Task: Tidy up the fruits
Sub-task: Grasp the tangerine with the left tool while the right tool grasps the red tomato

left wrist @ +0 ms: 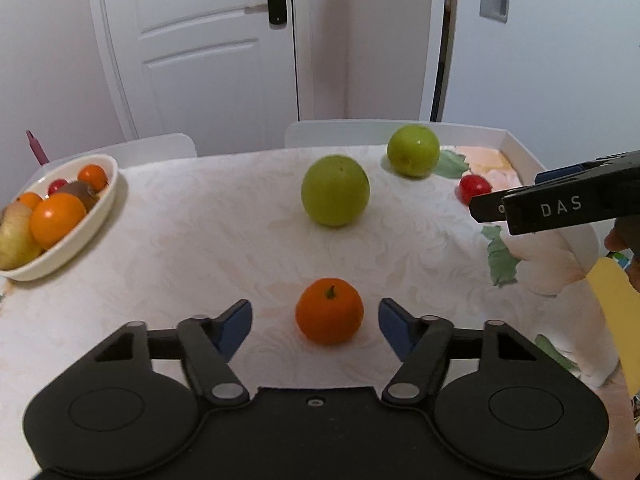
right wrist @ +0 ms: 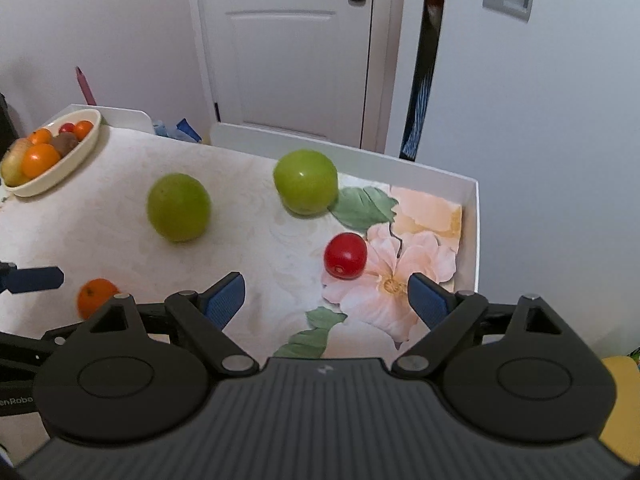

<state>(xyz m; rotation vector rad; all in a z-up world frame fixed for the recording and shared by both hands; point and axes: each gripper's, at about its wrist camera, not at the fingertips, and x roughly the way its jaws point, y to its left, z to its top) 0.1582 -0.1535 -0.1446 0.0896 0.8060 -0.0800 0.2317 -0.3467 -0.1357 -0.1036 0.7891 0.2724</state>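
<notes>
On the table, four fruits remain outside the filled bowl (left wrist: pixel 106 200); left gripper (left wrist: pixel 315 322) spread around the orange (left wrist: pixel 329 311), right gripper (right wrist: pixel 326 300) spread too.

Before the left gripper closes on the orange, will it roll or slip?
The orange looks round, so a nudge would probably roll it. It sits between the open left gripper fingers, so closing should centre it. Its shiny skin might slip.
</notes>
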